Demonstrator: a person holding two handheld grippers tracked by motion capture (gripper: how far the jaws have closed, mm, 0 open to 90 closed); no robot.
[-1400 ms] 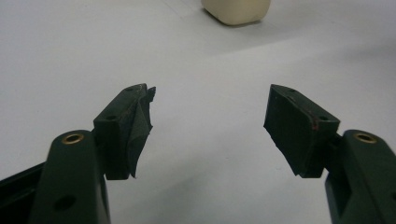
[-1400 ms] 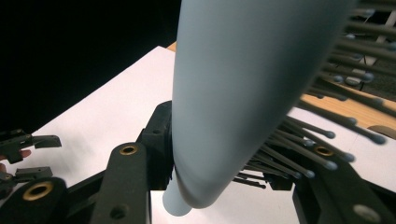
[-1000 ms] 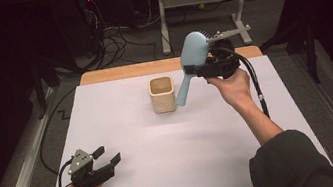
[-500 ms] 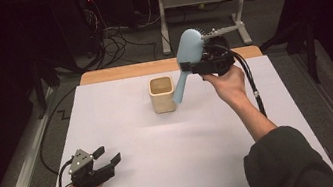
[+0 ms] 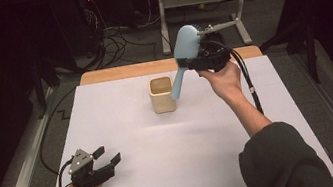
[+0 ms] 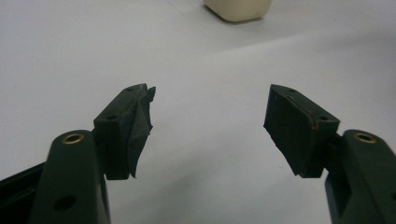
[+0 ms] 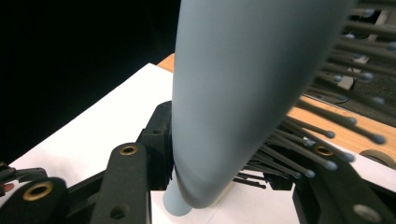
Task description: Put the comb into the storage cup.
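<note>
The worktop is a pale wooden board, its bare wood showing as a strip along the far edge. A large white sheet covers nearly all of it, lying flat and reaching the near edge. On the sheet, toward the far middle, stands a cream square-sided cup, upright with its mouth open to the top. Its rounded base also shows at the top of the left gripper view, resting on the same white sheet

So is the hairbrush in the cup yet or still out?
Out. The right gripper holds the hairbrush by its head, tilted, handle tip beside the cup rim, apparently above it, not inside.
</note>
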